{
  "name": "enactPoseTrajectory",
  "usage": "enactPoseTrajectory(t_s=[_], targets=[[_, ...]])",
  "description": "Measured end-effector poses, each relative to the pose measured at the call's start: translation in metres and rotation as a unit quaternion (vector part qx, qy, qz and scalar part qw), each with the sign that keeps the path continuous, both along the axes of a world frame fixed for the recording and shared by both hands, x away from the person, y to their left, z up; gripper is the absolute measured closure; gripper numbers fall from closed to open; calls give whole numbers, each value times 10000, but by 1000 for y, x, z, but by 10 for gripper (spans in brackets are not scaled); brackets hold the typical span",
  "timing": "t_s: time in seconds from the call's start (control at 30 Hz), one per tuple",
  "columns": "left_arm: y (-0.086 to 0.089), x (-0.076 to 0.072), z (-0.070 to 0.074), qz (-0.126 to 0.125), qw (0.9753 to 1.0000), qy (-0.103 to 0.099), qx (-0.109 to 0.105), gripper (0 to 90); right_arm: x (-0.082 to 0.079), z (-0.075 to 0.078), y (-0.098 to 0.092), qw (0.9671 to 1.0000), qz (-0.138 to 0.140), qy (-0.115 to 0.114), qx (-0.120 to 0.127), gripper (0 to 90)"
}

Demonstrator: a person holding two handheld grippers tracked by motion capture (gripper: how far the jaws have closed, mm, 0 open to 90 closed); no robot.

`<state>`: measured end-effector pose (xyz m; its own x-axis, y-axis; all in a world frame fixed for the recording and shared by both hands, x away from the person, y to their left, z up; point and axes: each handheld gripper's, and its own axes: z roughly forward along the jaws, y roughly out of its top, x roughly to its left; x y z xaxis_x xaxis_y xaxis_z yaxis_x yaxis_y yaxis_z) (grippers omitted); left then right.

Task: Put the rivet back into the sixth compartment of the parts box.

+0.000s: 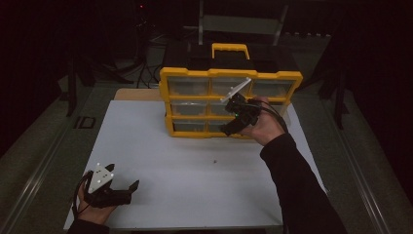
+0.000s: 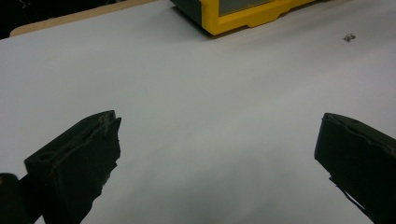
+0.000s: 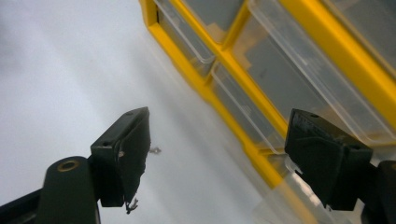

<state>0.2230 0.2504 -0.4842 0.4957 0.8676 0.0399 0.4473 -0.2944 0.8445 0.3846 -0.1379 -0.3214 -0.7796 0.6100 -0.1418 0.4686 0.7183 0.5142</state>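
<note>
Yellow organizer (image 1: 229, 78) stands on our counter (image 1: 195, 165); right gripper (image 1: 233, 127) at its drawers and left gripper (image 1: 127, 188) both spread wide, empty

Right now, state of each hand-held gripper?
Left hand-held gripper: open, empty, over the table.
Right hand-held gripper: open, empty, by the organizer.
</note>
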Motion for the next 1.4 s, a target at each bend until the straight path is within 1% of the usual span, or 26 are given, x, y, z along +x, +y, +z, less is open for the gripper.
enactPoseTrajectory(t_s=[0.13,0.4,0.5,0.63,0.97,1.13,1.4], targets=[[0,0,0,0,10000,-2,-5,7,-2,-5,7,9999,73,84,30,231],[0,0,0,-1,10000,0,-17,7,-3,-16,18,9995,207,210,-121,231],[0,0,0,4,10000,-4,-33,7,-4,-22,22,9992,252,276,-164,232],[0,0,0,-5,10000,3,-14,7,-4,-33,28,9984,322,354,-298,232],[1,0,0,-2,10000,-7,-15,7,-4,-51,40,9957,471,562,-564,239],[1,0,1,-4,10000,-4,-10,7,-4,-60,43,9950,443,647,-626,243],[1,0,1,-2,10000,-13,-14,7,-6,-77,48,9925,482,797,-788,244]])
